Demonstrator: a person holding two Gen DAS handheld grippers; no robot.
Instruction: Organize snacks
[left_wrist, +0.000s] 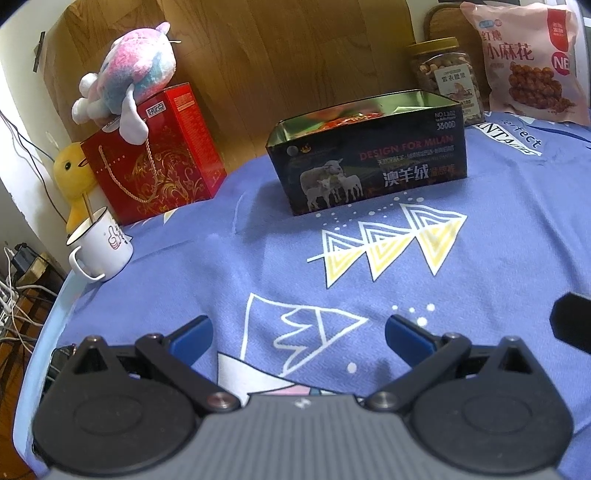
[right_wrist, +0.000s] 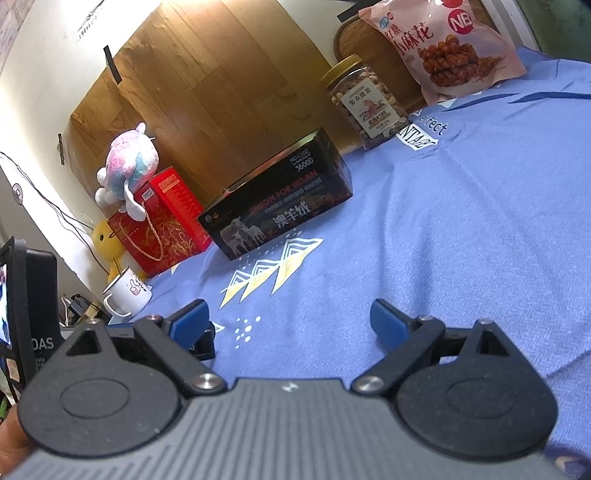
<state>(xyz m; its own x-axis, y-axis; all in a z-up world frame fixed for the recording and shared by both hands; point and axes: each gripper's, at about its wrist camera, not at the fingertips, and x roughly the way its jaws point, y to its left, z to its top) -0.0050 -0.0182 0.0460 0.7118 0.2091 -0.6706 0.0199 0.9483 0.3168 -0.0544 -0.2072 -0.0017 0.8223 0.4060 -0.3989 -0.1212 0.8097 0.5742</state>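
Note:
An open black tin box (left_wrist: 369, 162) with sheep printed on it stands on the blue cloth, with orange and green snack packets (left_wrist: 347, 118) inside; it also shows in the right wrist view (right_wrist: 280, 206). A pink snack bag (left_wrist: 532, 62) and a jar of nuts (left_wrist: 447, 77) stand behind it at the right; both also show in the right wrist view, the bag (right_wrist: 447, 48) and the jar (right_wrist: 365, 99). My left gripper (left_wrist: 299, 336) is open and empty, low over the cloth. My right gripper (right_wrist: 290, 321) is open and empty, near the cloth.
A red gift box (left_wrist: 159, 158) with a pastel plush toy (left_wrist: 129, 81) on top stands at the left, a yellow duck toy (left_wrist: 72, 173) behind it. A white enamel mug (left_wrist: 99, 243) sits near the table's left edge. Cables hang off the left side.

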